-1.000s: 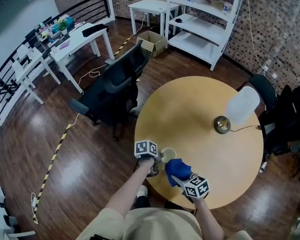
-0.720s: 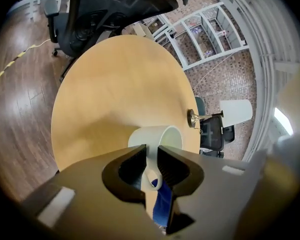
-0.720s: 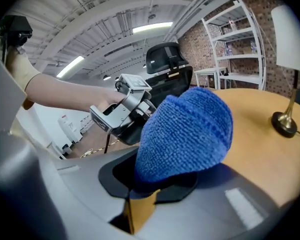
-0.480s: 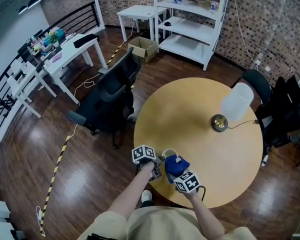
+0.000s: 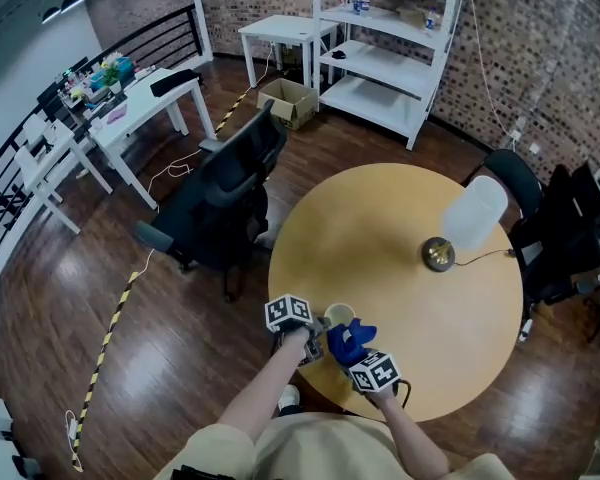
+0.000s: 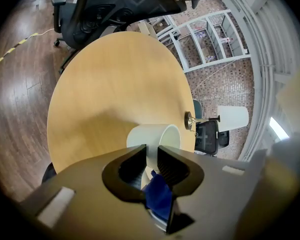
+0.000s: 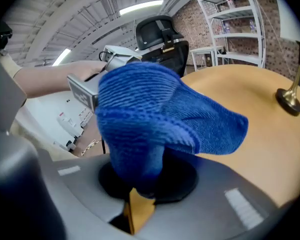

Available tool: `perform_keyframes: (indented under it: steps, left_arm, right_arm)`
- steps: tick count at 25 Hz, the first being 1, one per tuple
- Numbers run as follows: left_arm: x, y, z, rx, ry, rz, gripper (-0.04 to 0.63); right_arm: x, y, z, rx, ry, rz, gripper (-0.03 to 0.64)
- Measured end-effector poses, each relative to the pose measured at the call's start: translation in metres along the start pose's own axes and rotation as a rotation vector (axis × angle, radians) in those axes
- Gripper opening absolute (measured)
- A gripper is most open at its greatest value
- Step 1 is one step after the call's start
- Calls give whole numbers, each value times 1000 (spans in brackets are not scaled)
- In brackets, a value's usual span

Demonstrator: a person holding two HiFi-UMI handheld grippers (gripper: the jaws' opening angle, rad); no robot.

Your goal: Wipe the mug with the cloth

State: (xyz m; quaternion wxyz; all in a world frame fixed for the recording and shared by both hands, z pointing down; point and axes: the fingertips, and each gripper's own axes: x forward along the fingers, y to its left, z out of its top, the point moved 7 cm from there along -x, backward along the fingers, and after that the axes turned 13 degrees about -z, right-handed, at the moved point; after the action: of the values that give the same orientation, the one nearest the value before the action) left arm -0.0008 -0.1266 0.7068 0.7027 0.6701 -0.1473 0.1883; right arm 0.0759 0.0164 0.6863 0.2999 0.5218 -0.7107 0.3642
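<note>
A cream mug [image 5: 338, 316] stands near the front edge of the round wooden table [image 5: 400, 238]. My left gripper [image 5: 317, 329] is shut on the mug at its left side. In the left gripper view a white part of the mug [image 6: 154, 136] sits between the nearly closed jaws. My right gripper [image 5: 357, 355] is shut on a bunched blue cloth [image 5: 350, 340]. The cloth lies against the mug's near right side. In the right gripper view the cloth [image 7: 155, 119] fills the middle and hides the mug. A bit of the cloth [image 6: 159, 196] shows below the left jaws.
A brass-footed lamp with a white shade [image 5: 470, 213] stands at the table's far right, its cord running off the edge. A black office chair [image 5: 225, 188] is left of the table and another [image 5: 550, 243] is at its right. White shelves [image 5: 390, 48] stand behind.
My right gripper has drawn the blue cloth a little left, closer against the mug. The left gripper keeps its hold and the mug stays in place.
</note>
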Motion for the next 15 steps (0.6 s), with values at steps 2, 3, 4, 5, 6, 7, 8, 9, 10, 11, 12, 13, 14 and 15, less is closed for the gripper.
perform_keyframes:
  steps: [2,3,4,5,6,7,8,9,10,11,12,13,14,15]
  left_arm:
    - [0,0,1,2,0,-2,56]
    - [0,-1,1,4,1,-3,56]
    - [0,-1,2,5,3,-3,56]
    - [-1,-2,2,6,5,-4,56]
    - [-1,-2,1,6,7,-3,56]
    - [-1,-2,1,6,9,-3,55]
    - [-1,-2,1,7,12,-3,55]
    - [-1,-1,1,9,14,-3,55]
    - [-1,-1,1,10,17,-2,55]
    - [0,-1,1,11,20,-1,55]
    - [0,-1,1,11,23,-1,55]
    - [0,-2,1,10,26,-2,55]
    - [0,-1,2,10,27,-2,55]
    - [0,-1,2,9,28,-1,55]
  right_arm:
    - [3,-1,-9,12,27,-4,60]
    - [5,-2,-13,26,39,-6,60]
    - [8,-2,-16,40,51,-5,60]
    - [11,-2,-18,51,64,-2,60]
    - [15,-1,-21,58,78,2,60]
    - [18,-1,-24,62,93,2,60]
    - [22,-2,-26,63,107,-3,60]
    - [24,-3,-27,65,117,-9,60]
    - [27,-4,-27,69,124,-11,60]
    - [29,-5,-27,73,129,-10,60]
    - [31,-6,-27,73,134,-10,60]
    - [33,-7,-27,68,140,-11,60]
    - [36,-7,-26,61,146,-14,60]
    - [38,-8,-26,55,152,-17,60]
